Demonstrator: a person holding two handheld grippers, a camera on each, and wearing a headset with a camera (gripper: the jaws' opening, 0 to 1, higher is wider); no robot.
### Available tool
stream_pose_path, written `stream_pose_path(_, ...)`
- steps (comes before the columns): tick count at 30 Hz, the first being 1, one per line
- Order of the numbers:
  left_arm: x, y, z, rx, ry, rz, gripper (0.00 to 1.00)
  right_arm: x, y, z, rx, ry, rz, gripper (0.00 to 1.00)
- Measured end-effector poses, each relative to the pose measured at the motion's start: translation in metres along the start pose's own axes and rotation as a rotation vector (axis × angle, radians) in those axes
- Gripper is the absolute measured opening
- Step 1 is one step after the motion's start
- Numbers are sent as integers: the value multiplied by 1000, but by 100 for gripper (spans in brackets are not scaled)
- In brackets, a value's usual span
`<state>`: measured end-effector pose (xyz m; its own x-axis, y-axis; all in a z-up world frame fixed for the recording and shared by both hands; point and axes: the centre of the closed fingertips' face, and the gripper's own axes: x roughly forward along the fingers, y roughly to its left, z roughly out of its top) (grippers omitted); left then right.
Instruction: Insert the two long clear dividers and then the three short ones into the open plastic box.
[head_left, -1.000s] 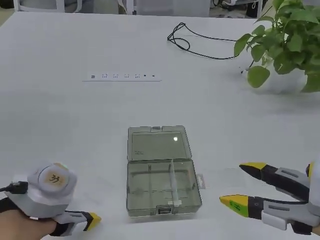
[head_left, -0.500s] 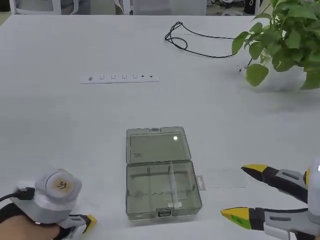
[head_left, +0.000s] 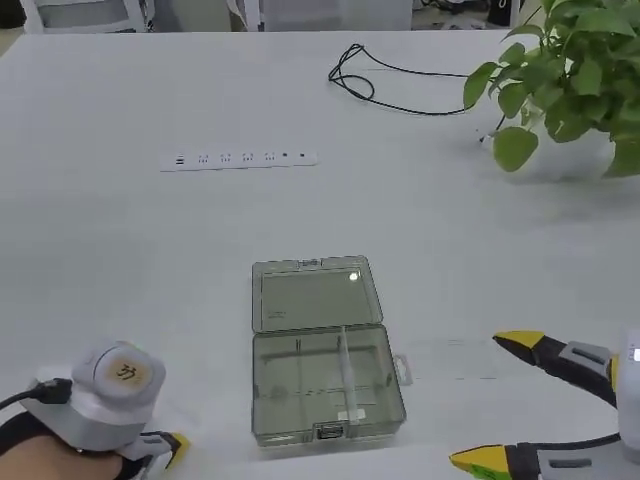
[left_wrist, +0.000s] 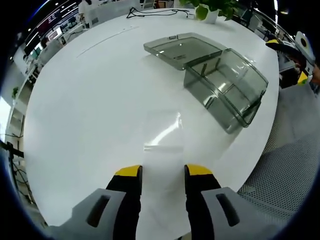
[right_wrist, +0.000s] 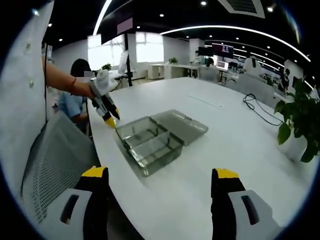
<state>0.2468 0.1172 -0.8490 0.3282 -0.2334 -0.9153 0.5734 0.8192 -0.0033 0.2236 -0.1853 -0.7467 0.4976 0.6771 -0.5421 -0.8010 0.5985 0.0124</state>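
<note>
table (head_left: 120, 250): box (head_left: 322, 388) between left gripper (left_wrist: 163, 171), right gripper (head_left: 500, 400)

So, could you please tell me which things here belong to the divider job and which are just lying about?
Job in hand:
- open plastic box
- divider already in it
- clear pieces on the table right of the box
- clear piece ahead of the left gripper

Just lying about:
- power strip
- black cable
- potted plant
</note>
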Motion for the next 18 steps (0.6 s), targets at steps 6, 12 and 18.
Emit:
stream_pose_path(6,1,0,0,11,24,-8,32,0,0,1,7,-8,-12,84)
stream_pose_path(12,1,0,0,31,50,-21,32,0,1,0,9,-4,-15,85)
stream_pose_path(18,-1,1,0,18,54,-52,32,-1,2,-2,3,5,-14,88)
